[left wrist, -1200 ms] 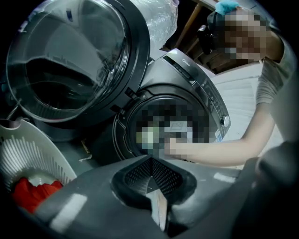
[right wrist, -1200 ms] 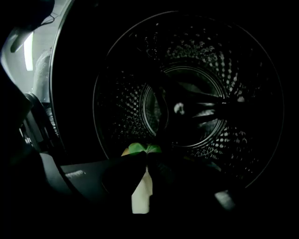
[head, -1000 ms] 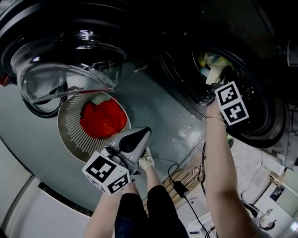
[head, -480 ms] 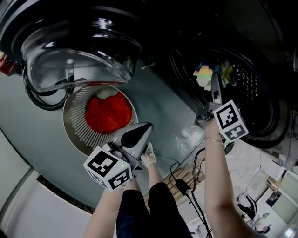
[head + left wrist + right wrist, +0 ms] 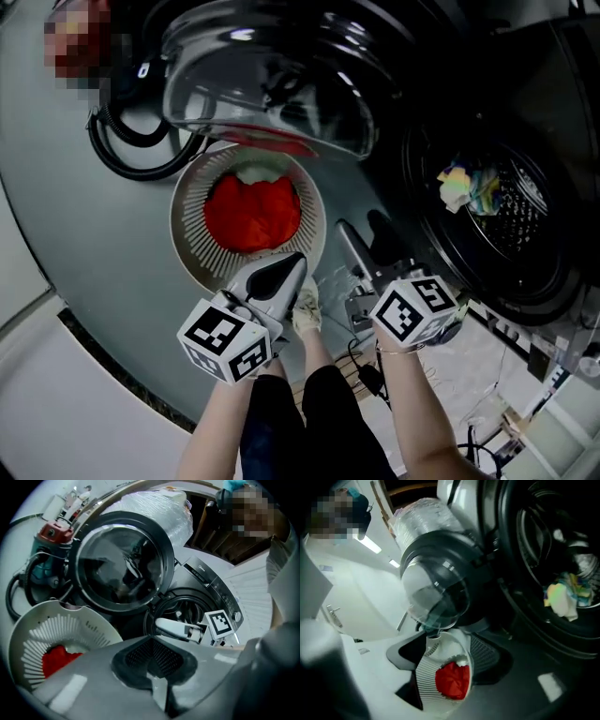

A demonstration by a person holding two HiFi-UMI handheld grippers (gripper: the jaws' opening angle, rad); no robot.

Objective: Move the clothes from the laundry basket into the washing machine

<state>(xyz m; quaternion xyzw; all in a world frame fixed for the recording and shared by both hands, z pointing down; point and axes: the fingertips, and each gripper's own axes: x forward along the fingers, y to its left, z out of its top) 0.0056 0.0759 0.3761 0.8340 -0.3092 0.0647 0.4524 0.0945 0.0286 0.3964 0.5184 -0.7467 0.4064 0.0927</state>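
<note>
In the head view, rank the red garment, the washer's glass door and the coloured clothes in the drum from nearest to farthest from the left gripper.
From the left gripper:
1. Red garment, in the laundry basket just beyond the gripper's tip.
2. Glass door, swung open above the basket.
3. Coloured clothes, inside the drum at the right.

Head view looks steeply down; all 3 views share the laundry basket (image 5: 190, 246)
</note>
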